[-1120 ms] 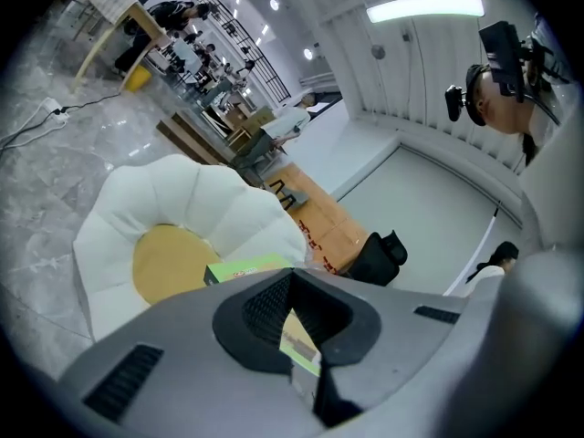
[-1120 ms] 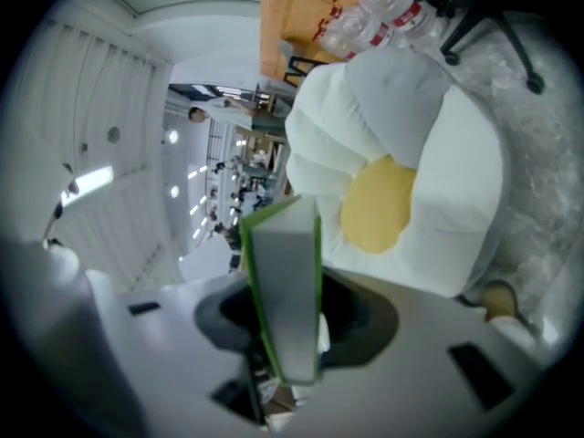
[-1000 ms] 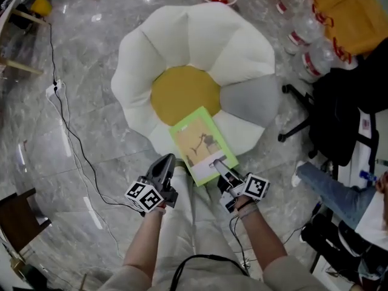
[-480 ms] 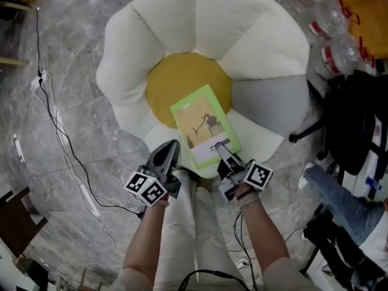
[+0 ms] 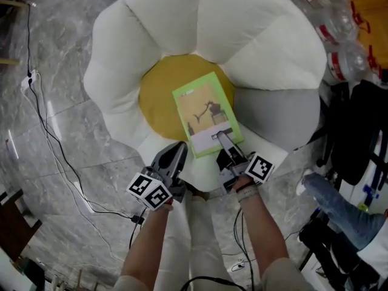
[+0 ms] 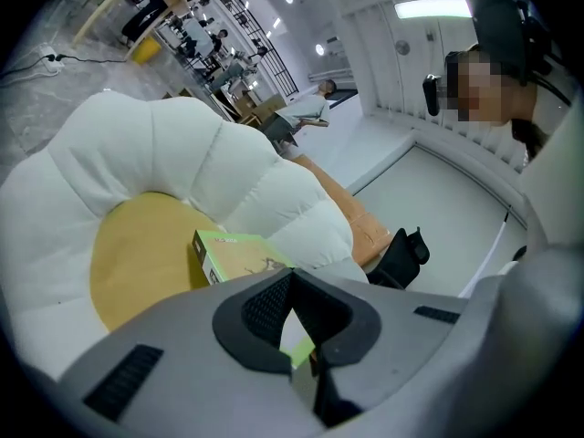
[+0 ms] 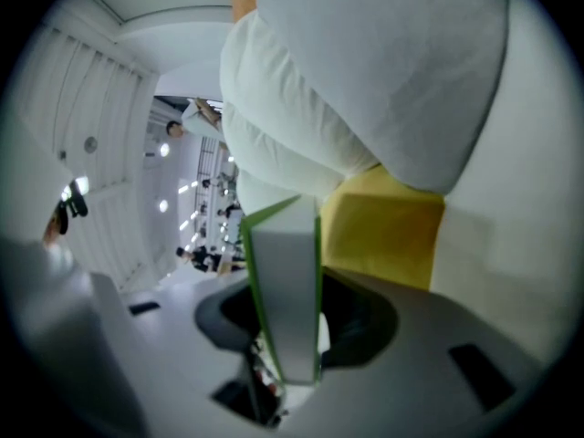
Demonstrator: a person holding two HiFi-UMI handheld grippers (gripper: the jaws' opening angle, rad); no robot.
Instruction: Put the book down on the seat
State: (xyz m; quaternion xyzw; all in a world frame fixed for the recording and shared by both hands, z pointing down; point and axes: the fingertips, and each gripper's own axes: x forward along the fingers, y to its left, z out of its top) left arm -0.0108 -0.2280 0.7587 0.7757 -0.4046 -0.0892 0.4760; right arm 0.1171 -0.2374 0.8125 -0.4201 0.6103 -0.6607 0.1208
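Head view: book (image 5: 206,114) edge gripped, seemingly above seat (image 5: 242,23).

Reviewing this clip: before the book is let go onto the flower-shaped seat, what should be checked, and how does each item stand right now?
1. Grip: the right gripper is clamped on the near edge of the book. Ok.
2. Placement: most of the book lies over the yellow centre of the seat, and its near end lies over a white petal. Ok.
3. Contact: whether the book already rests on the cushion. Cannot tell.
4. Landing spot: nothing else shows on the yellow centre. Ok.
5. Left gripper: its jaws are together, it holds nothing and it is beside the book, apart from it. Ok.
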